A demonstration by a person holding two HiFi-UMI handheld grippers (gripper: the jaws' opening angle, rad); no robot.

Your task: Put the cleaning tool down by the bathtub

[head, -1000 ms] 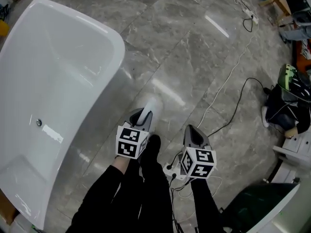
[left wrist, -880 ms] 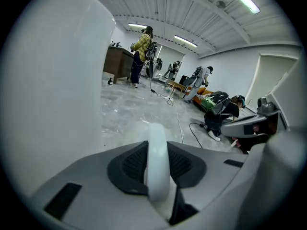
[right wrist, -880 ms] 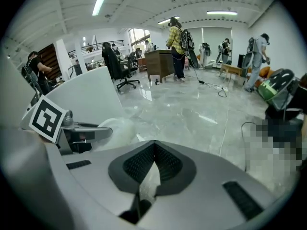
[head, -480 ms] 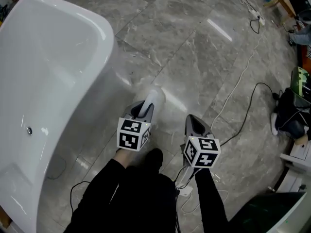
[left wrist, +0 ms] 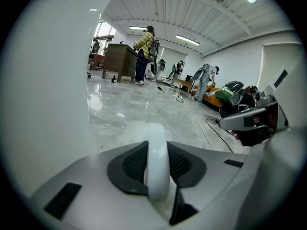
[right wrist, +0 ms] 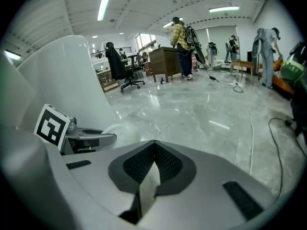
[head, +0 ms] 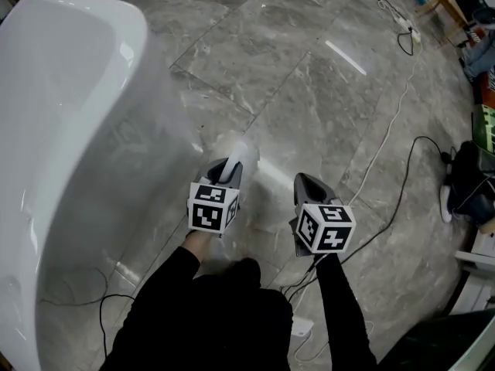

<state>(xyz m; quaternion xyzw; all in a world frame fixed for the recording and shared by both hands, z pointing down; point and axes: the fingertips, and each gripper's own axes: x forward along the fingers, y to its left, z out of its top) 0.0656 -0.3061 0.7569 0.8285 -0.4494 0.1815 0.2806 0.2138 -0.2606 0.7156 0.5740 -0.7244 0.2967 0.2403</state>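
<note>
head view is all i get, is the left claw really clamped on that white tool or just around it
Observer: Clamped. The left gripper view shows the left claw shut on the white cleaning tool, pads pressing both sides.
Operator: right claw holding anything
Observer: No, the right gripper view shows the right claw shut with nothing in it.
Operator: anyone ahead
Observer: A person in a yellow jacket stands by a wooden desk, well ahead.

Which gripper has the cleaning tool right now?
The left gripper, the one nearer the bathtub: the cleaning tool has its white handle clamped between the jaws. The right gripper has its jaws together with nothing between them.
</note>
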